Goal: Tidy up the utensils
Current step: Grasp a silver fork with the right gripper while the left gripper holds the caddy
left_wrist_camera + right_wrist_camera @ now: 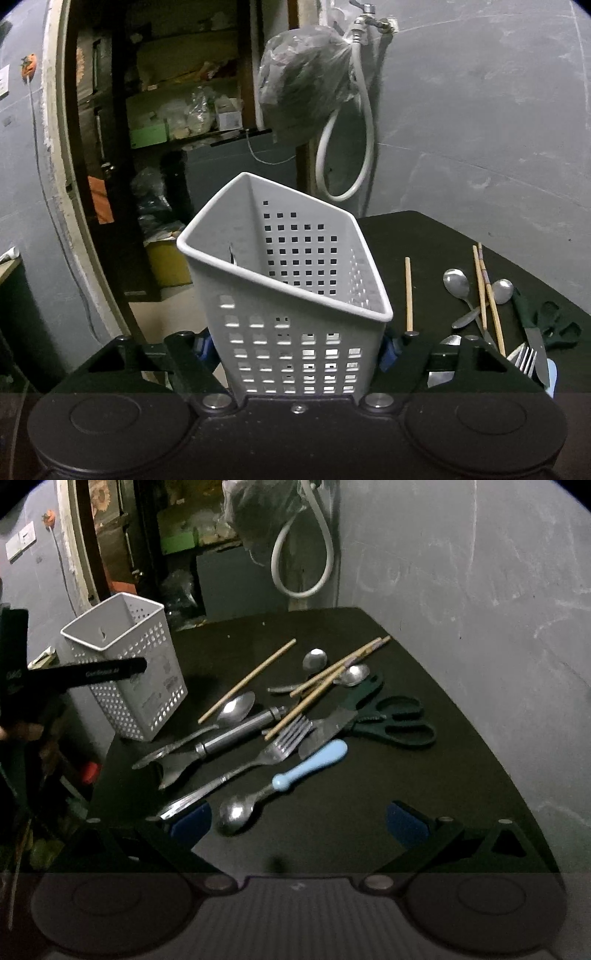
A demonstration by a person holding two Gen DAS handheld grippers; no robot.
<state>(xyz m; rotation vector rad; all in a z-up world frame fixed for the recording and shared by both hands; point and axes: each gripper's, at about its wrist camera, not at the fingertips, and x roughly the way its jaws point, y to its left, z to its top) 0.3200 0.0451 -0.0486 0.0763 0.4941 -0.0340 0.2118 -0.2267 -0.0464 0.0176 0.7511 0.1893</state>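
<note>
A white perforated utensil holder (291, 295) fills the left wrist view, tilted, with its base between my left gripper's blue pads (388, 354). My left gripper (295, 350) is shut on it. In the right wrist view the holder (129, 672) stands tilted at the table's left edge, empty as far as I can see. My right gripper (299, 823) is open and empty above the table's near side. Just ahead of it lie a blue-handled spoon (288, 779), a fork (258, 760), a peeler (221, 742), spoons, chopsticks (247, 681), a knife and dark scissors (391, 716).
The black table (369, 635) stands against a grey wall on the right. A white hose (303, 554) and a plastic bag (303, 81) hang behind it. An open doorway with cluttered shelves (177, 110) lies to the left rear.
</note>
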